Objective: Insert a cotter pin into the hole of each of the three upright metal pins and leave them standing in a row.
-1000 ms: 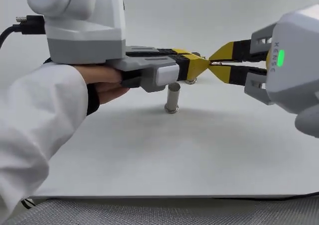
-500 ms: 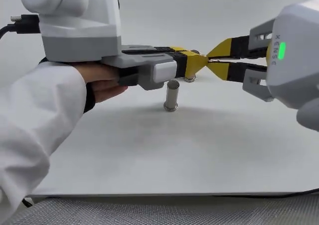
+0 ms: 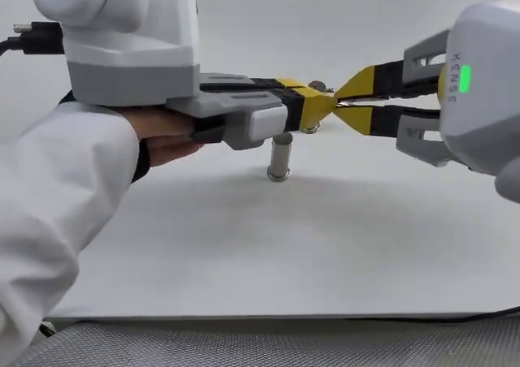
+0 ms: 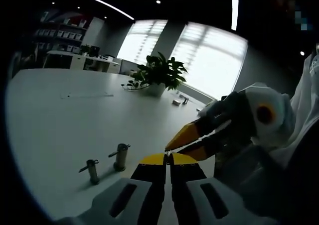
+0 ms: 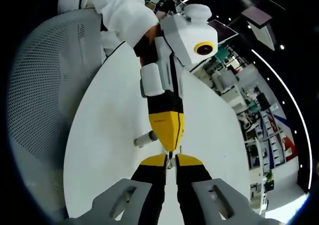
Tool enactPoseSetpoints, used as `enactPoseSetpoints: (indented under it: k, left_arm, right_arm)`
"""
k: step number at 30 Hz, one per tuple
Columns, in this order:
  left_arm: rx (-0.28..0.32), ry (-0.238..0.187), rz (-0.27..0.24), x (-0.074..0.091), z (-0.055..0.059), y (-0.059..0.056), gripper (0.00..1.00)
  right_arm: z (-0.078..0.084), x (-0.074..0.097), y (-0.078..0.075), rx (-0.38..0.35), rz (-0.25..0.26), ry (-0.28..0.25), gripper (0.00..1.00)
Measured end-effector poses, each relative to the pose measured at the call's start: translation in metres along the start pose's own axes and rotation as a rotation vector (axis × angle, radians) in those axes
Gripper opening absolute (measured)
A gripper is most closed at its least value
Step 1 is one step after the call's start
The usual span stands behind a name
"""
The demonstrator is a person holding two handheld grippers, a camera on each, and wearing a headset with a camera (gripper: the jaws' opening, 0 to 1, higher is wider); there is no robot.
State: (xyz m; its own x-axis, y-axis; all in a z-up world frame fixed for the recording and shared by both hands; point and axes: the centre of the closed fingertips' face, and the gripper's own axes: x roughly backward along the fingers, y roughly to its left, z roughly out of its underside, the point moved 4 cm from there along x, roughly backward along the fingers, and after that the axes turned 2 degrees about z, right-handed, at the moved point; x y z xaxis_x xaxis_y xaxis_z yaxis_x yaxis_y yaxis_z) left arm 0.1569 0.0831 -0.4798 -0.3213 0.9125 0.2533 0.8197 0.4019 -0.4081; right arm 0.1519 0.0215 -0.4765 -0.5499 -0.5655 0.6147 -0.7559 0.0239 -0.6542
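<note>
My left gripper (image 3: 327, 105) and right gripper (image 3: 341, 104) meet tip to tip above the white table (image 3: 244, 245). A small cotter pin (image 3: 348, 103) lies between the yellow jaws where they touch, and both grippers look shut on it. One bare upright metal pin (image 3: 280, 157) stands just below the left gripper. The foot of a second pin (image 3: 309, 128) peeks out behind that gripper. In the left gripper view two upright pins (image 4: 92, 170) (image 4: 120, 157) each carry a cotter pin through the top. The right gripper view shows the bare pin (image 5: 144, 139) beside the left gripper's jaws.
The table's front edge (image 3: 268, 317) runs across the bottom, with a grey mesh chair (image 3: 244, 347) below it. A hand in a white sleeve (image 3: 65, 188) holds the left gripper. A potted plant (image 4: 158, 75) stands far back on the table.
Both grippers stay tip to tip on the cotter pin. Only the camera has shifted slightly.
</note>
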Motion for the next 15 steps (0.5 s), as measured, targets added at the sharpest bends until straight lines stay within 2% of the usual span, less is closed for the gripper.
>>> enactPoseSetpoints:
  k: [3,7,9,10,12,14,15]
  left_arm:
    - [-0.014,0.013,-0.001,0.003,0.002,0.001,0.0]
    - [-0.07,0.04,-0.008,0.01,0.005,0.003,0.0]
    - [-0.099,0.049,-0.001,0.013,0.005,0.002,0.0]
    - [-0.109,0.051,0.002,0.015,0.006,0.002,0.0]
    - [-0.134,0.06,0.007,0.017,0.005,0.002,0.0]
    - [-0.163,0.072,0.016,0.019,0.006,0.001,0.0]
    - [-0.174,0.076,0.02,0.019,0.006,0.001,0.0]
  right_arm:
    - [0.008,0.002,0.0,-0.01,-0.012,0.01,0.01]
    - [0.015,0.004,0.001,-0.079,-0.043,0.009,0.04]
    - [0.015,0.005,0.004,-0.173,-0.087,-0.016,0.05]
    - [0.015,0.005,0.007,-0.249,-0.129,-0.039,0.06]
    - [0.012,0.005,0.007,-0.343,-0.17,-0.086,0.08]
    - [0.014,0.005,0.006,-0.403,-0.189,-0.114,0.08]
    - [0.013,0.006,0.008,-0.448,-0.219,-0.13,0.09]
